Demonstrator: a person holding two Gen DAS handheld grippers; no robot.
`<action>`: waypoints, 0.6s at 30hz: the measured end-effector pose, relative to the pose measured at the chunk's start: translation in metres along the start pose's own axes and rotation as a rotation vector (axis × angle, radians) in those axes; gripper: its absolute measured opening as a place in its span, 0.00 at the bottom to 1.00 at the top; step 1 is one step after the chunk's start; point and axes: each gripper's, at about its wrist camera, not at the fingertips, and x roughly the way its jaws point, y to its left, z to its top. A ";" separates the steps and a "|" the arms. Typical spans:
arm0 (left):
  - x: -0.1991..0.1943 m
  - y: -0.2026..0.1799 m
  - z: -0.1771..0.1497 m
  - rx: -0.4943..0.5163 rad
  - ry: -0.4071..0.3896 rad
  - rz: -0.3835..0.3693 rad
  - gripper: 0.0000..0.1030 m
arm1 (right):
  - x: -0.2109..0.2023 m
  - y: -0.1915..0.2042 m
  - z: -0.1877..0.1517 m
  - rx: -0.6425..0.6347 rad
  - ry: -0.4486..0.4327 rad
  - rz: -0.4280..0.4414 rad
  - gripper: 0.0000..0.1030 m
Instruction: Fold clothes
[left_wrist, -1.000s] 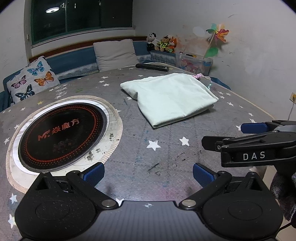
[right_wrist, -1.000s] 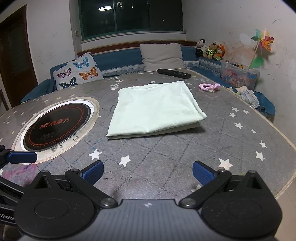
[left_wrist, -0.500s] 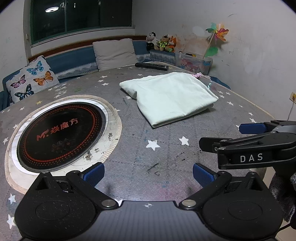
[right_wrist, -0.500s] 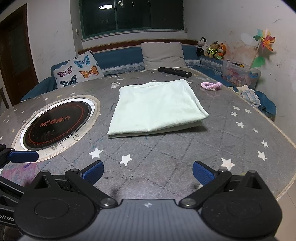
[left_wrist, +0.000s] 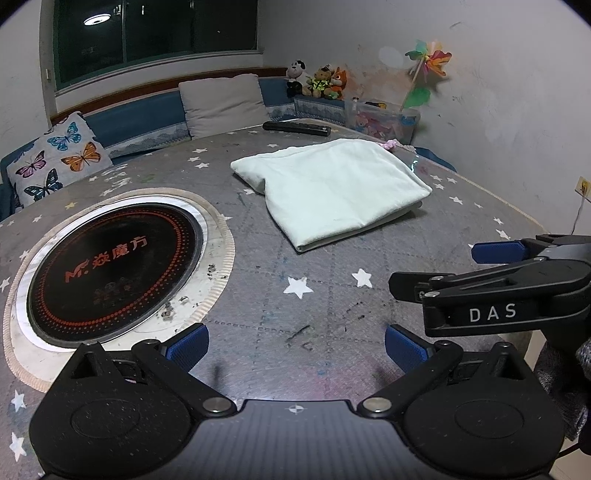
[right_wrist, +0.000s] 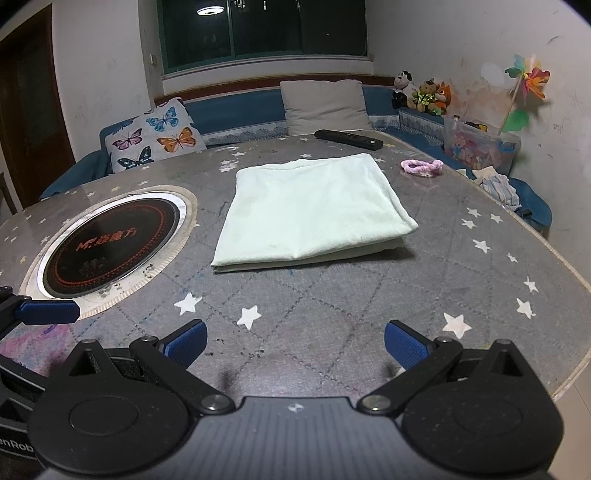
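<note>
Folded garment on the table, both grippers held back from it

The pale green garment (right_wrist: 314, 210) lies as a flat, layered rectangle on the star-patterned table (right_wrist: 369, 295), right of the round cooktop (right_wrist: 110, 247). It sits straight ahead of the right gripper (right_wrist: 295, 343) and ahead and to the right of the left gripper (left_wrist: 295, 345), so the right one is nearer. Both have their jaws spread wide and hold nothing. The nearest garment edge runs left to right.

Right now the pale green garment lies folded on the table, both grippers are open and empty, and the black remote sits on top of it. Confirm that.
Not quite. The right wrist view shows the black remote on the table beyond the garment, apart from it. The rest holds.
</note>
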 end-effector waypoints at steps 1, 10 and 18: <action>0.001 0.000 0.000 0.001 0.001 -0.001 1.00 | 0.001 0.000 0.000 0.000 0.001 0.000 1.00; 0.007 0.000 0.003 0.003 0.012 -0.007 1.00 | 0.007 0.000 0.000 0.003 0.012 -0.002 1.00; 0.012 -0.001 0.005 0.005 0.021 -0.013 1.00 | 0.012 -0.002 0.002 0.008 0.021 -0.005 1.00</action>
